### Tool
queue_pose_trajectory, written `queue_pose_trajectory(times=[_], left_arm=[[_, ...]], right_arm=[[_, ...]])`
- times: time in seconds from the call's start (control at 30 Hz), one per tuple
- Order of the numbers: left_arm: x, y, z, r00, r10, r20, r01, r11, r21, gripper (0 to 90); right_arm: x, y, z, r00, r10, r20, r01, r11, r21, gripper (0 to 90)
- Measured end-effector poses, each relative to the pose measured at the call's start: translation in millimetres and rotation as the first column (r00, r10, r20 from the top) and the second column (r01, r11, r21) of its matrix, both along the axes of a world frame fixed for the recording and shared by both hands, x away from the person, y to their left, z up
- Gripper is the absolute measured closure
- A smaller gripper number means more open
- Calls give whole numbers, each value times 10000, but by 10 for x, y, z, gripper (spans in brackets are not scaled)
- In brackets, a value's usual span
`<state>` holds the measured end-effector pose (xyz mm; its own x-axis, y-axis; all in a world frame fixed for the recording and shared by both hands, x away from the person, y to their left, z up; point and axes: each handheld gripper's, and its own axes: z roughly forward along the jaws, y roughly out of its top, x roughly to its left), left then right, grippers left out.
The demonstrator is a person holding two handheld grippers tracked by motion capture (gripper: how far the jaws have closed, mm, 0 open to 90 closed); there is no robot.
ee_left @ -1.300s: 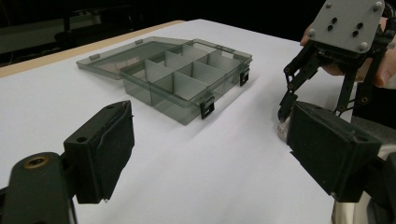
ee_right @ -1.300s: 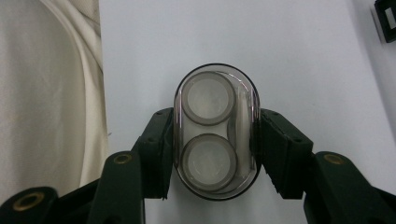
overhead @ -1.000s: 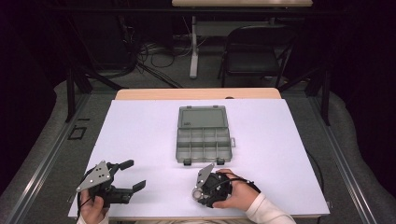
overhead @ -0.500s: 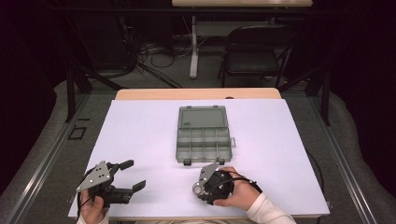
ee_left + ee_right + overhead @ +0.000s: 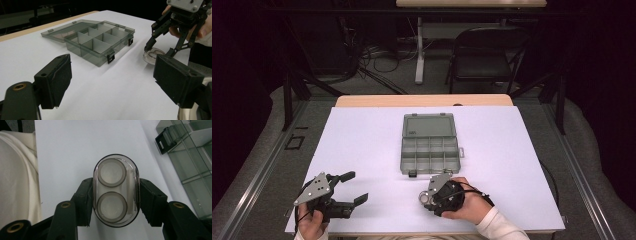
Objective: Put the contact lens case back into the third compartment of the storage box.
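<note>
Near the counter's (image 5: 362,135) front edge the left claw (image 5: 351,188) is wide open w/ nothing, the right claw (image 5: 429,198) grips a clear oval case (image 5: 115,190) w/ two round wells, and beyond it lies the grey organizer box (image 5: 430,150), lid open, compartments empty.

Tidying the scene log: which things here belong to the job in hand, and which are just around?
In the job:
- clear oval case, clamped between right gripper fingers
- open compartment box
- left gripper, open

Just around:
- folding chair
- floor cables
</note>
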<state>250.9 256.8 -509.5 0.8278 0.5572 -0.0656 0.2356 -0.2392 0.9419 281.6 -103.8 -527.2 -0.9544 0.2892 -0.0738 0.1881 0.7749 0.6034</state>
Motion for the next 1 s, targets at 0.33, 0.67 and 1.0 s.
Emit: queue_pose_trajectory(times=[0.33,0.67,1.0], left_arm=[[-5,-3,1,9999,142,27,-142,9999,53,157],[-4,-5,-1,9999,169,17,-169,9998,40,157],[7,-4,-4,9999,143,22,-143,9999,22,157]], right_arm=[[46,-67,13,9988,-493,54,489,9969,615,485],[93,-147,32,9940,-1076,-195,1092,9851,1327,485],[137,-223,57,9824,-1778,-581,1849,9698,1592,485]])
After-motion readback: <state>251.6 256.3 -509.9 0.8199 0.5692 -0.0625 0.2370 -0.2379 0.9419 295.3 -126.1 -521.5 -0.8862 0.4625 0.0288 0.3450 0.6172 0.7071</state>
